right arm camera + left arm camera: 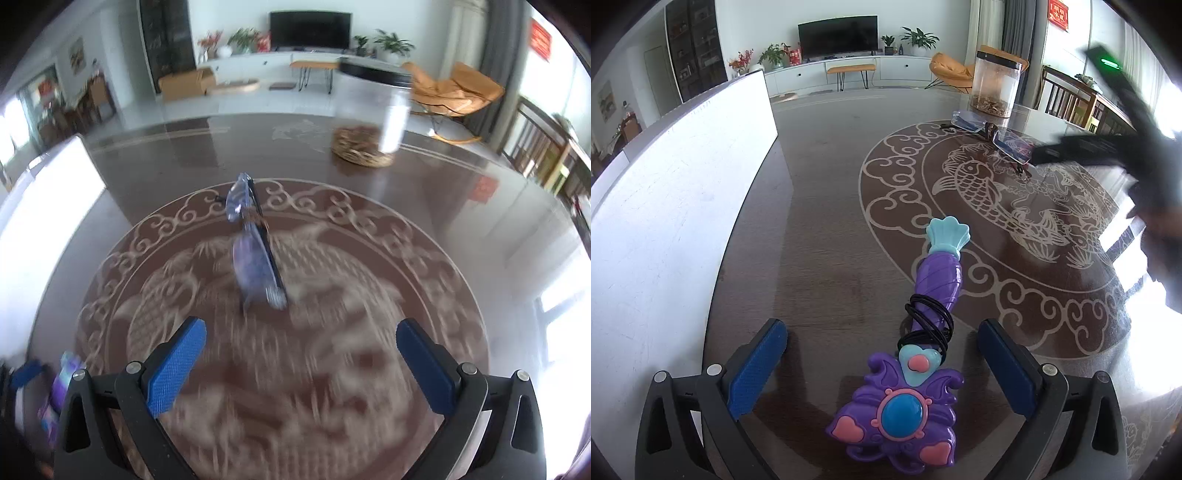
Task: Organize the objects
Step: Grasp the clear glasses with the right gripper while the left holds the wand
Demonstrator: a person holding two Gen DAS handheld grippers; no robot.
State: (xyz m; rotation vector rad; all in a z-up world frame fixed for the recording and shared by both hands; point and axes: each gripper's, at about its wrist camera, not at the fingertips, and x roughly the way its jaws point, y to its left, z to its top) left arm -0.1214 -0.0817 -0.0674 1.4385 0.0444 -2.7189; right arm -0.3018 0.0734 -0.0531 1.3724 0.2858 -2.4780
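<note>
Left wrist view: left gripper (882, 354) spread wide, straddling purple toy wand (916, 339) flat on patterned table (827, 229), white box (676, 192) alongside, glasses (993, 134) and jar (995, 86) beyond; right gripper (301, 356) released, hovering before glasses (255, 247).

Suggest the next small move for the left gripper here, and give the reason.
Probably ease the left gripper forward and close on the purple toy wand: its jaws stand open on either side of the wand, which lies untouched on the table.
</note>
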